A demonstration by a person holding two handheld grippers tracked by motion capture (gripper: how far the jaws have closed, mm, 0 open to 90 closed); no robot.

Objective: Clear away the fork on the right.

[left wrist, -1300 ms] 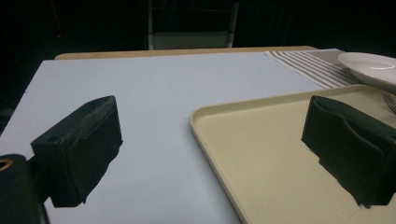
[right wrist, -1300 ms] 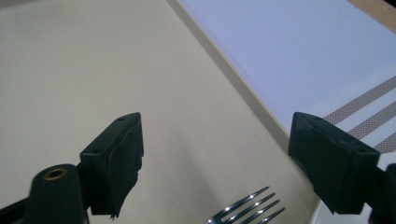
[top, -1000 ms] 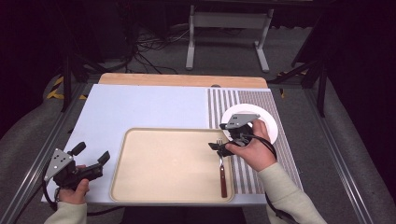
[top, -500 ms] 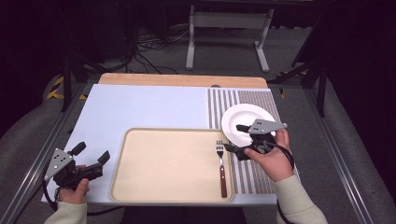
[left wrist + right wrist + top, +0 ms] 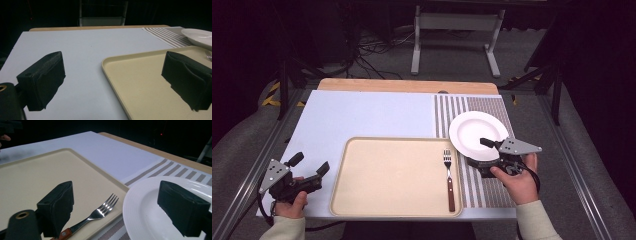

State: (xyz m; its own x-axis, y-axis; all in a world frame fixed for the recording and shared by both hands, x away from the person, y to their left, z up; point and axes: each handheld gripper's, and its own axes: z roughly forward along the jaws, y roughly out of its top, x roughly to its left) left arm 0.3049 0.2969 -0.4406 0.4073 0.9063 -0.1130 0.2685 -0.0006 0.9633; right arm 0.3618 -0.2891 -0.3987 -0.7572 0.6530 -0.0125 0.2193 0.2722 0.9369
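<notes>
We see the right hand-held gripper (image 5: 479, 152) at lower right of the high view, black foam-faced jaws apart, nothing clamped, its tips over the near rim of the round glossy white plate (image 5: 477, 134). The fork (image 5: 448, 176), shiny metal tines with a reddish wooden handle, lies flat at the right edge of the beige rounded-corner tray (image 5: 387, 175), just left of the plate. The left hand-held gripper (image 5: 309, 167) sits lower left, jaws apart and empty, on the matte pale surface (image 5: 367, 115). A striped woven placemat (image 5: 492, 107) lies under the plate.
</notes>
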